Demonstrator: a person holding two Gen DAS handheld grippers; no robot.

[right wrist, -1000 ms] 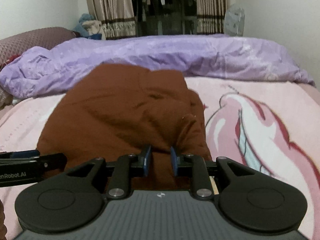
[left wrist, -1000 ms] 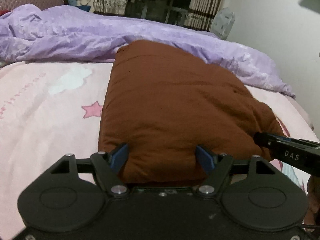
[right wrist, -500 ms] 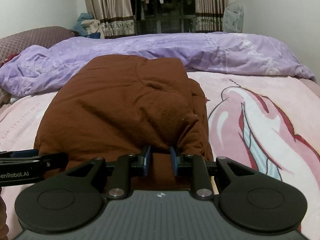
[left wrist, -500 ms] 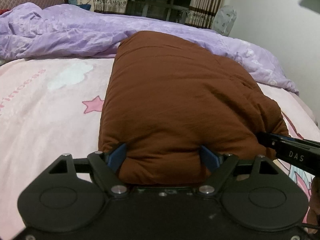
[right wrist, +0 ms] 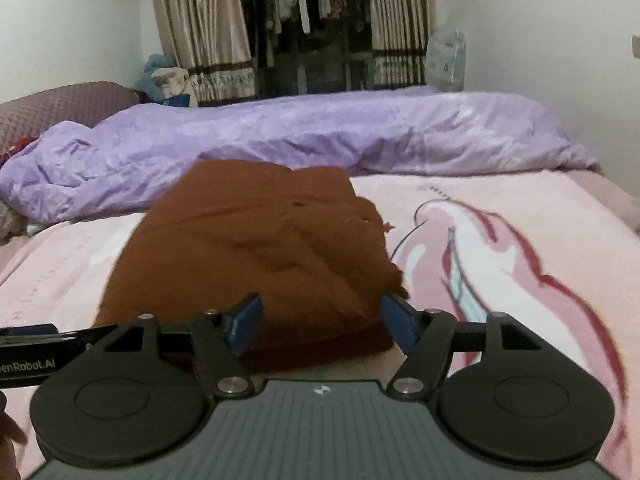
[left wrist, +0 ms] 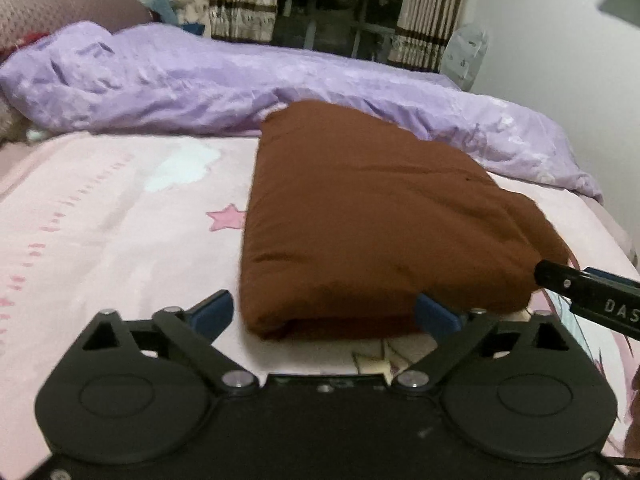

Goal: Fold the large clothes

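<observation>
A folded brown garment (left wrist: pixel 380 232) lies flat on the pink bed sheet (left wrist: pixel 100 232); it also shows in the right wrist view (right wrist: pixel 256 248). My left gripper (left wrist: pixel 324 316) is open, its blue fingertips (left wrist: pixel 210 314) spread just short of the garment's near edge, holding nothing. My right gripper (right wrist: pixel 322 326) is open too, its blue pads (right wrist: pixel 244 322) on either side of the garment's near right corner without gripping it. The right gripper's black body (left wrist: pixel 592 300) shows at the right edge of the left wrist view.
A crumpled purple duvet (left wrist: pixel 200 88) lies across the far side of the bed behind the garment, also in the right wrist view (right wrist: pixel 320 136). A maroon pillow (right wrist: pixel 60 112) sits far left. Curtains and a clothes rack (right wrist: pixel 312 32) stand beyond. White wall on the right.
My right gripper opened and let go of the garment's edge. Both grippers drew back toward me, and the garment now rests flat on the sheet.
</observation>
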